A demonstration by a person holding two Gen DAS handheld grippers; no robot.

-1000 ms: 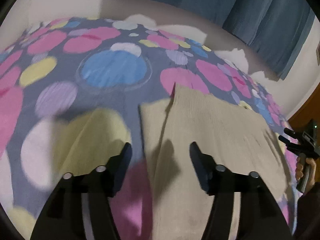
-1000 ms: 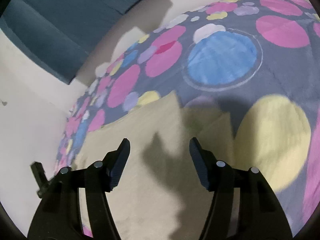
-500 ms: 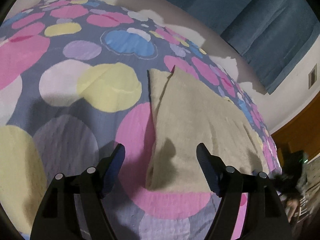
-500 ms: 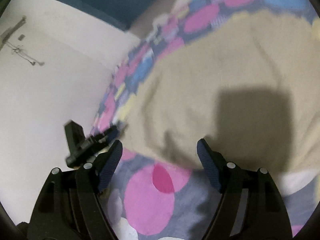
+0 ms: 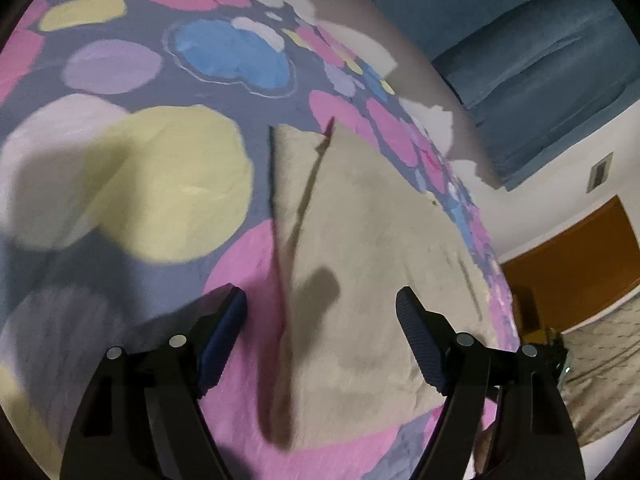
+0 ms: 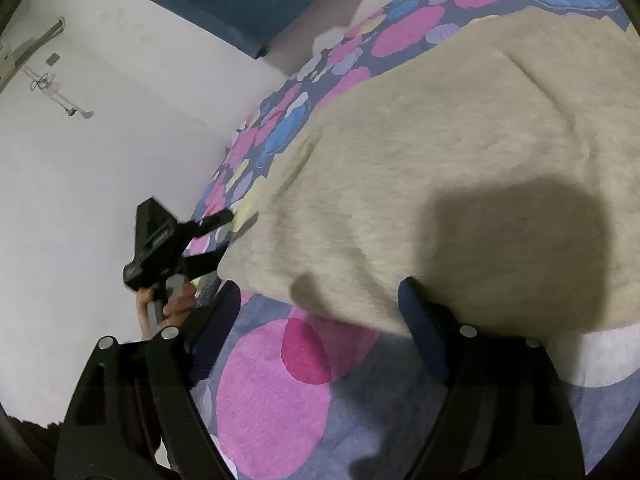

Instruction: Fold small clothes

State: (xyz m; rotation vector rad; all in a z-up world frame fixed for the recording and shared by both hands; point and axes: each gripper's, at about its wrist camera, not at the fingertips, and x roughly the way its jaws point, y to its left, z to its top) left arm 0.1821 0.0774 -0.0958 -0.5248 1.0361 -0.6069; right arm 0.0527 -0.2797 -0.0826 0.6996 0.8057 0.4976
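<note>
Garment: a beige knitted garment (image 5: 360,248) lies flat on the bed, one narrow flap folded along its left side; in the right wrist view it (image 6: 440,168) fills the far right.
Bed cover: grey bedspread (image 5: 132,208) with pink, yellow, blue and lilac circles, under the garment.
Left hand-held gripper (image 5: 320,320): fingers apart, hovering over the garment's near left edge, holding nothing; seen also from the right wrist view (image 6: 216,240) at the garment's corner, held in a hand (image 6: 168,304).
Right hand-held gripper (image 6: 320,312): fingers apart, at the garment's near edge, right finger (image 6: 420,320) just at the hem; contact cannot be told.
Background: blue curtain (image 5: 520,60), white wall (image 6: 100,140).
</note>
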